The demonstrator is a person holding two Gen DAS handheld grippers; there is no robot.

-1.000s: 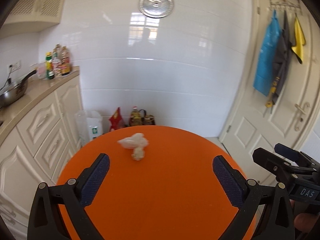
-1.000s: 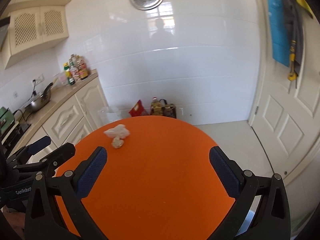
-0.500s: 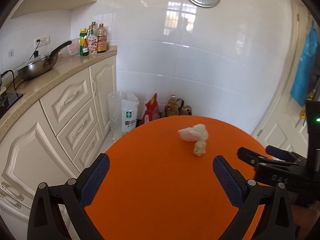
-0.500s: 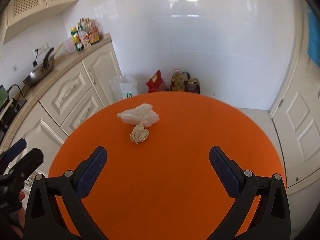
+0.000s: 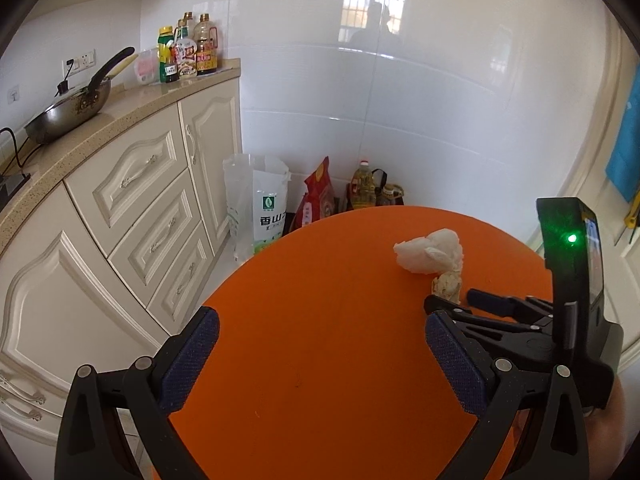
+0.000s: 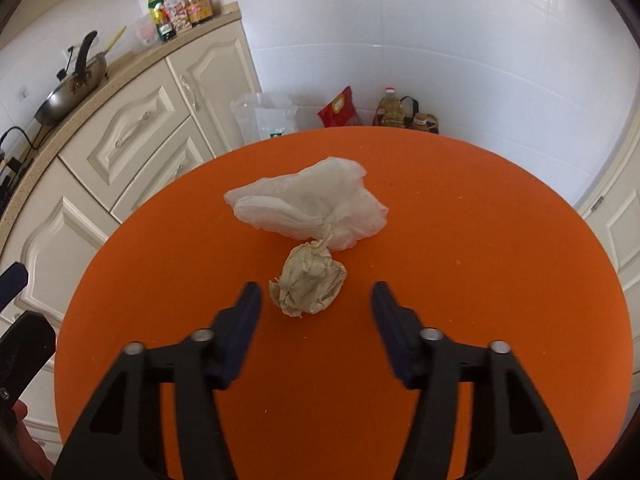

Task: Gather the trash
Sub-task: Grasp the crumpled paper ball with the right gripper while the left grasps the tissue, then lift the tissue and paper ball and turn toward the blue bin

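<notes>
A crumpled beige paper ball (image 6: 308, 286) lies on the round orange table (image 6: 480, 280), touching a wrinkled white tissue (image 6: 312, 204) just behind it. My right gripper (image 6: 316, 294) points down at the ball. Its jaws are closing, with the ball's near part between the fingertips and a gap on each side. In the left wrist view the ball (image 5: 447, 284) and tissue (image 5: 430, 254) sit at the right, with the right gripper (image 5: 454, 300) right at the ball. My left gripper (image 5: 320, 320) hangs open over bare table (image 5: 320, 272), holding nothing.
Cream cabinets (image 5: 140, 200) with a counter run along the left, bearing a wok (image 5: 68, 112) and bottles (image 5: 188, 52). A white bag (image 5: 256, 204), a red bag (image 5: 318, 196) and oil bottles (image 5: 366, 188) stand on the floor behind the table. A white door (image 6: 616, 220) is at the right.
Both grippers came down and closer to the table. The right gripper's jaws went from wide to much narrower around the paper ball. In the left view the trash shifted to the right.
</notes>
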